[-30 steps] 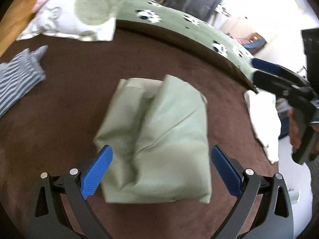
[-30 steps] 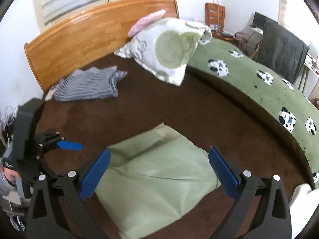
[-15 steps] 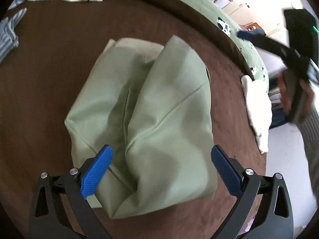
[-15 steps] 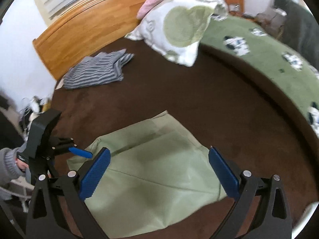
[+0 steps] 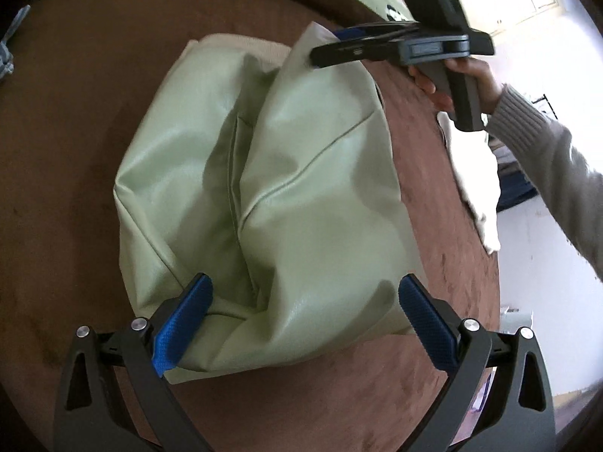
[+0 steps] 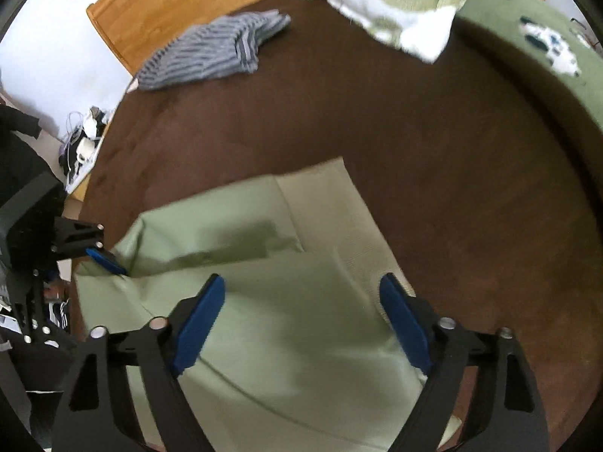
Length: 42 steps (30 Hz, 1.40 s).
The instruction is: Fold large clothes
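A pale green garment [image 5: 301, 173], folded into a thick bundle, lies on the brown bed cover [image 5: 68, 150]. My left gripper [image 5: 305, 316] is open, its blue pads straddling the bundle's near edge without pressing it. In the left wrist view my right gripper [image 5: 320, 52], held by a hand in a grey knit sleeve, has its tips at the bundle's far corner. From the right wrist view the garment [image 6: 264, 263] lies under my right gripper [image 6: 301, 320]. Its jaws are closing with cloth between them, the pads still apart. The left gripper [image 6: 107, 261] touches the cloth's left edge.
A striped grey garment [image 6: 215, 49] lies near the wooden headboard [image 6: 169, 3]. A white and green pillow [image 6: 407, 3] sits at the back beside a green patterned blanket [image 6: 546, 37]. A white cloth [image 5: 475, 180] hangs at the bed's right edge.
Both grippers have come down closer to the green garment. The right gripper has swung to its far corner and its jaws have narrowed. The left jaws stay wide.
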Each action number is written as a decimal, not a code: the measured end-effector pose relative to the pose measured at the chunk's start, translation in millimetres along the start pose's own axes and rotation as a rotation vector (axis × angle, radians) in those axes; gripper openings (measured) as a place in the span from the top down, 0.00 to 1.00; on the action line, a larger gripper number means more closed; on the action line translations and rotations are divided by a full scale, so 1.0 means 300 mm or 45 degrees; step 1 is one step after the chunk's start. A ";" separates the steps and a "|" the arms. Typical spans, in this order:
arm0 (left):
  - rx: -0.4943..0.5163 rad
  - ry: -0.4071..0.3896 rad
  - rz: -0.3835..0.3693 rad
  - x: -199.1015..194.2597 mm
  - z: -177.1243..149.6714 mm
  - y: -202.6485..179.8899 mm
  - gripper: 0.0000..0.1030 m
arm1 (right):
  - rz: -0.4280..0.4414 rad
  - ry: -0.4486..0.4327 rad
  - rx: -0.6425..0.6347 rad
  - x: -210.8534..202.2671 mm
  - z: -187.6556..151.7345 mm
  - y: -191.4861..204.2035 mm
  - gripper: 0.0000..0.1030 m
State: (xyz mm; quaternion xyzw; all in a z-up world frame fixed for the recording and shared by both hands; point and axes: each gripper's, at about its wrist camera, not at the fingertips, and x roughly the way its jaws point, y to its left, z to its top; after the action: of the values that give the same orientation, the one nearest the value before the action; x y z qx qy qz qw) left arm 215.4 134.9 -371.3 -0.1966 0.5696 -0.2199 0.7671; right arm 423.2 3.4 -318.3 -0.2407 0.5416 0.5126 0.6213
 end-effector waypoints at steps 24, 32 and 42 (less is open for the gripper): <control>-0.037 -0.238 -0.023 -0.143 -0.064 0.046 0.57 | 0.032 -0.242 0.040 -0.184 0.115 0.144 0.93; -0.191 -0.294 -0.023 -0.147 -0.127 0.161 0.56 | 0.062 -0.198 0.006 -0.023 0.283 0.185 0.93; -0.224 -0.265 0.011 -0.109 -0.204 0.231 0.47 | -0.088 -0.052 -0.021 0.291 0.288 0.176 0.92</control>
State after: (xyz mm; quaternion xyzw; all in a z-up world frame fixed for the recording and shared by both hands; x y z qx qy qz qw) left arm 156.2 207.4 -400.5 -0.2826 0.5049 -0.1442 0.8028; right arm 403.0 129.0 -359.3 -0.2538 0.5161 0.5001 0.6474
